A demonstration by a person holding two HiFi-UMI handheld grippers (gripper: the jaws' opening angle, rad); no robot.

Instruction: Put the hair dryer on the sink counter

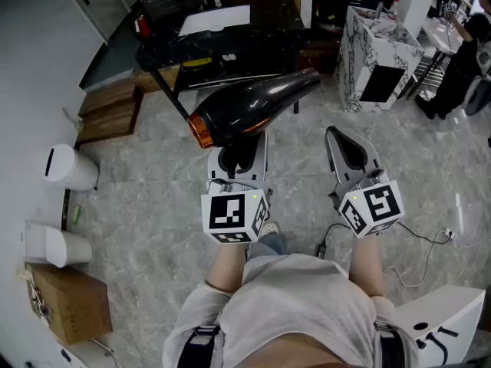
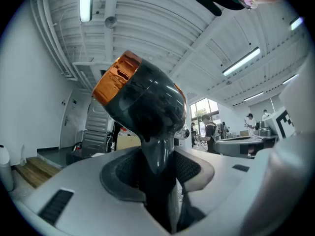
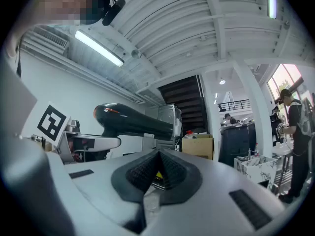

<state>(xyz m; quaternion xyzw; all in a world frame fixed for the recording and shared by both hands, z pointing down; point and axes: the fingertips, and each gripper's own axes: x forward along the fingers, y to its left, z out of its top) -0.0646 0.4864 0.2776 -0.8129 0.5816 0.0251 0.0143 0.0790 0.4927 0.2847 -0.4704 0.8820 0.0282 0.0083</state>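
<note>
Gripping the hair dryer [image 1: 253, 102] by its handle, the left gripper [image 1: 239, 156] holds it over the floor. The right gripper [image 1: 349, 148] is clenched on nothing. A black table [image 1: 261, 29] and a marble-patterned cabinet [image 1: 360, 41] stand ahead.

The floor [image 1: 153, 205] was grey marbled tile, with wooden steps [image 1: 107, 110] near the left wall and a black table [image 1: 230, 41] beyond. A white ribbed ceiling [image 2: 162, 23] carried strip lights [image 2: 86, 1] (all lit), and daylight came through a tall window [image 3: 288, 82] beside a dark staircase [image 3: 184, 100]
</note>
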